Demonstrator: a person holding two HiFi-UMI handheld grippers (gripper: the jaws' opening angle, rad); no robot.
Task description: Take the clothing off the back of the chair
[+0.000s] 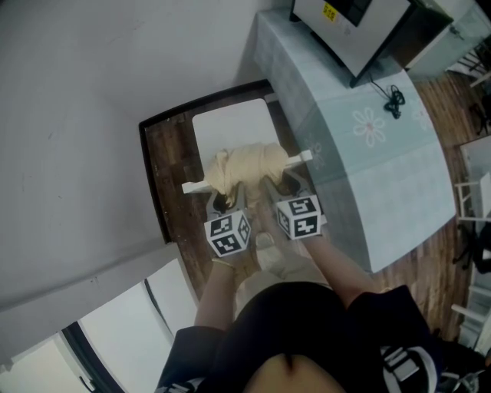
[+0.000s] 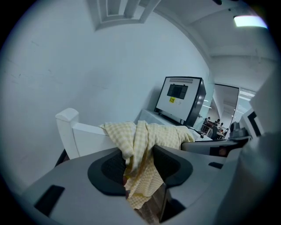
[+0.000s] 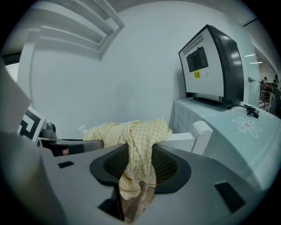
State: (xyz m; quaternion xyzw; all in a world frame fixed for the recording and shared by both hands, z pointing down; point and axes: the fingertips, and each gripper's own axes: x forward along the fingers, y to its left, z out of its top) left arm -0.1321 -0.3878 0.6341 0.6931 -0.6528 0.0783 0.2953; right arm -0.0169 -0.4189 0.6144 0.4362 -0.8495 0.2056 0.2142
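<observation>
A pale yellow checked garment (image 1: 247,164) is draped over the top rail of a white chair (image 1: 296,159), bunched at the rail's middle. Both grippers reach it from the near side. My left gripper (image 1: 225,201) has a hanging fold of the cloth (image 2: 145,140) pinched between its dark pads (image 2: 109,169). My right gripper (image 1: 270,190) grips another hanging fold (image 3: 140,136) the same way, its pads (image 3: 169,165) closing round the cloth. The two grippers sit side by side, a little apart. The chair's white seat (image 1: 230,127) lies beyond the rail.
A table with a pale patterned cloth (image 1: 368,153) stands close on the chair's right, carrying a white and black machine (image 1: 349,23) and a black cable (image 1: 393,98). A white wall runs close along the left. Dark wood floor (image 1: 165,165) shows beside the chair.
</observation>
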